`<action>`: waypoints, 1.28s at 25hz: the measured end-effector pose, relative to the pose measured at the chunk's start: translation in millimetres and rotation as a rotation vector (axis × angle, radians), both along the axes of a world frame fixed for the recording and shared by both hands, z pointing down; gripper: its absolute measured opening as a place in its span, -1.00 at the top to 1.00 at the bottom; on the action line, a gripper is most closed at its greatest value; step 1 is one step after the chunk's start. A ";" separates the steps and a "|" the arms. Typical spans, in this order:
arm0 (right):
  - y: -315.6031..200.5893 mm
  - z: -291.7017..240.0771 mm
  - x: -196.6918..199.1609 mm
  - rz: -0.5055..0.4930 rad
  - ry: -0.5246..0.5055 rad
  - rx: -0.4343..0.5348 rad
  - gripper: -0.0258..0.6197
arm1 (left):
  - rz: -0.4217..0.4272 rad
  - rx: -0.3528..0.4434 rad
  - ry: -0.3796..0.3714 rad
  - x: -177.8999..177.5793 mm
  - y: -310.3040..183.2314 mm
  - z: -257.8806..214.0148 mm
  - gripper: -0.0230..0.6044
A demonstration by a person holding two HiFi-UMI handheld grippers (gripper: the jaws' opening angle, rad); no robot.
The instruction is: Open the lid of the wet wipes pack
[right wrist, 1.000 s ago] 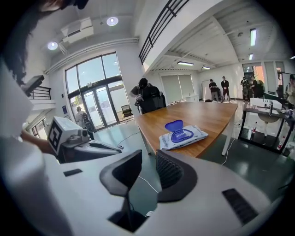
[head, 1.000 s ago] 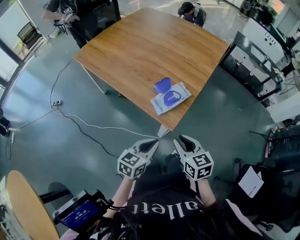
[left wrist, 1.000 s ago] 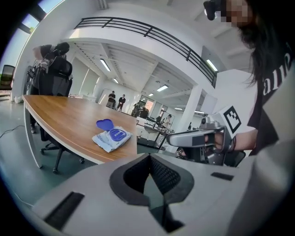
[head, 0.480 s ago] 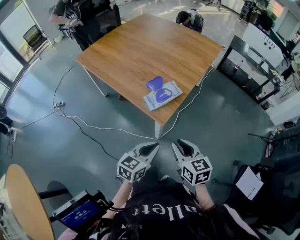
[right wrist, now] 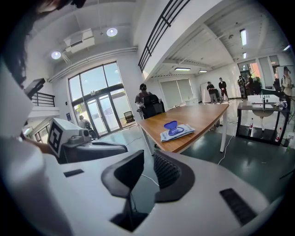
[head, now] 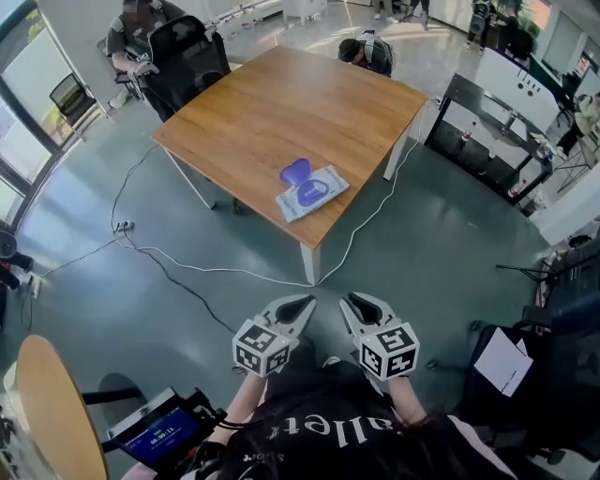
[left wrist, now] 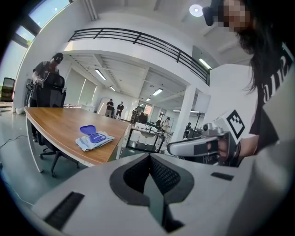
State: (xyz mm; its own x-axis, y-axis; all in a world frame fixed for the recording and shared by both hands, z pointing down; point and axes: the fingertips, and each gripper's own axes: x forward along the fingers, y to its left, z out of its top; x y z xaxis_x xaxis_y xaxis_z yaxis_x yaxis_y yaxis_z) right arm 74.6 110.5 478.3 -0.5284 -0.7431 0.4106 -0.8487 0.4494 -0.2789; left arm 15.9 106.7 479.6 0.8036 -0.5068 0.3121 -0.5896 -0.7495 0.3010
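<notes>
The wet wipes pack (head: 315, 192) lies flat near the front corner of the wooden table (head: 281, 103). Its blue lid (head: 295, 172) stands flipped up at the far end. The pack also shows in the left gripper view (left wrist: 94, 139) and the right gripper view (right wrist: 178, 132). Both grippers hang close to my body, over the floor and well short of the table. My left gripper (head: 302, 304) is shut and empty, its pads touching (left wrist: 150, 159). My right gripper (head: 354, 302) holds nothing, and a narrow gap shows between its pads (right wrist: 146, 159).
A white cable (head: 187, 267) runs across the grey floor between me and the table. A black chair (head: 187, 52) and a seated person (head: 136, 23) are at the table's far side. A black desk (head: 497, 122) stands to the right, a round wooden table (head: 47, 412) at lower left.
Both grippers and I have drawn back from the table, which now looks smaller and farther off. The pack has not moved and its lid stays up.
</notes>
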 end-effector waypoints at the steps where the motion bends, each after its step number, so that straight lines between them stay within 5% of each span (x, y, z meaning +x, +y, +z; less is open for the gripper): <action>1: 4.2 0.3 -0.2 -0.005 -0.003 0.000 0.71 | -0.007 -0.001 0.000 -0.7 3.1 -0.3 0.92; 32: 45.4 14.2 -19.6 -0.081 0.040 -0.013 0.85 | -0.057 -0.012 -0.028 -18.8 46.6 10.0 0.92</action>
